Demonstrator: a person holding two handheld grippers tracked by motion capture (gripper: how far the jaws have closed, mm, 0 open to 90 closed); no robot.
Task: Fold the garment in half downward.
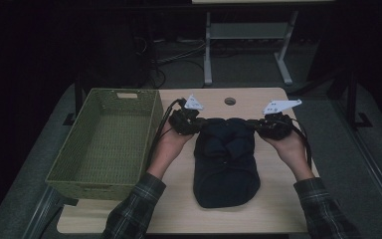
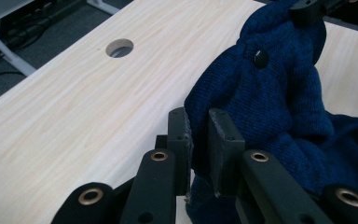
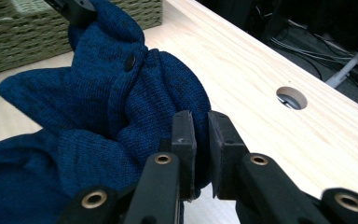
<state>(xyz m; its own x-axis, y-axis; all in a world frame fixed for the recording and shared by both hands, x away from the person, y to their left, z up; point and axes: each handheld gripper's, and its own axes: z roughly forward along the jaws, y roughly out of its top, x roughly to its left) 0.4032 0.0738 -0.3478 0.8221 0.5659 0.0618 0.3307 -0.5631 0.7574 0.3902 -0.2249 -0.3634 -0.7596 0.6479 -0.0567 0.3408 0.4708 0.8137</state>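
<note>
A dark blue knitted cardigan (image 1: 226, 159) with black buttons lies folded lengthwise in the middle of the wooden table (image 1: 273, 209). My left gripper (image 1: 199, 125) is shut on the garment's far left corner, and blue knit (image 2: 270, 93) sits pinched between its jaws (image 2: 199, 140). At the far right corner my right gripper (image 1: 256, 127) is shut on the fabric too, with a fold of the cardigan (image 3: 98, 116) clamped between its pads (image 3: 201, 140). Both far corners are lifted slightly off the table.
A green woven basket (image 1: 104, 144) stands at the table's left side, next to the left forearm. A round cable hole (image 1: 230, 101) lies in the tabletop just beyond the cardigan. Table legs and cables (image 1: 209, 55) show on the floor behind.
</note>
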